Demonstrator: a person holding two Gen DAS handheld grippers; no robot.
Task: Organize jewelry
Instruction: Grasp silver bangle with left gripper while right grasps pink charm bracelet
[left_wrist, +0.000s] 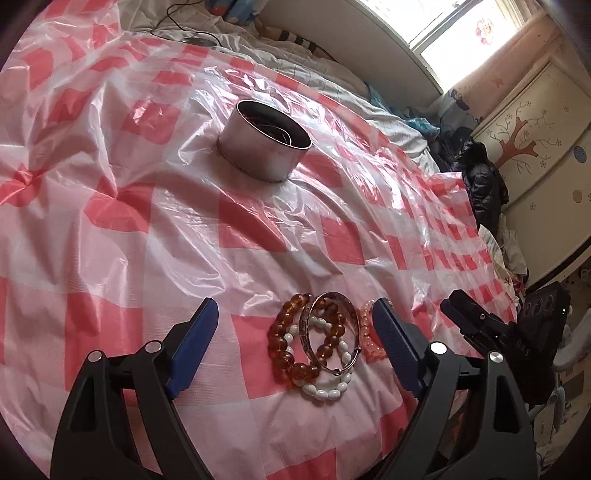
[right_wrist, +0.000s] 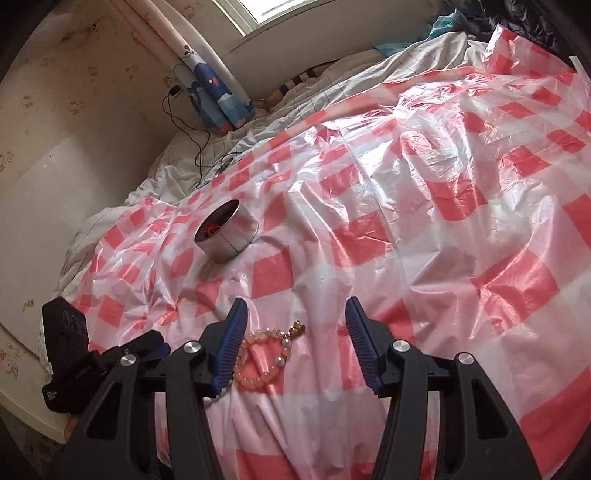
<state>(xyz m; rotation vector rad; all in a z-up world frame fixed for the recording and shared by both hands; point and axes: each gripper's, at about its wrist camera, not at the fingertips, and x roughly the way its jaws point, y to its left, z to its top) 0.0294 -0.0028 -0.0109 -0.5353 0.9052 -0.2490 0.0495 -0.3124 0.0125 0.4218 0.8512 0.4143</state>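
Bed covered by a crinkled pink-and-white checked plastic sheet (left_wrist: 184, 229), seen from two wrist cameras

Left wrist view: left claw (left_wrist: 295, 325) at lower centre, released, blue-padded fingers (left_wrist: 195, 339) spread wide and holding nothing. Between the fingers, lying on the sheet, a small heap of jewelry: amber bead bracelet (left_wrist: 288, 347) to the left, white bead bracelet (left_wrist: 325, 387) partly under it, silver bangle (left_wrist: 332, 332) resting across both. Pink bead bracelet (left_wrist: 369, 332) just beside the heap, at the inner edge of the right-hand finger. Round metal tin (left_wrist: 264, 146) upright and lidless in the upper centre, well apart from the heap, thin dark strands visible inside. Right claw (left_wrist: 465, 317) at lower right, seen from the side, near the pink bracelet

Right wrist view: right claw (right_wrist: 295, 317) at lower centre, released, nothing between the blue pads. Pink bead bracelet (right_wrist: 262, 358), with a few pearl-like beads and a small gold charm, on the sheet close against the left-hand finger (right_wrist: 229, 343). Metal tin (right_wrist: 226, 230) in the left middle of the frame, something red inside. White quilt (right_wrist: 332, 85) beyond the sheet, black cable (right_wrist: 192, 129) trailing across it at upper left
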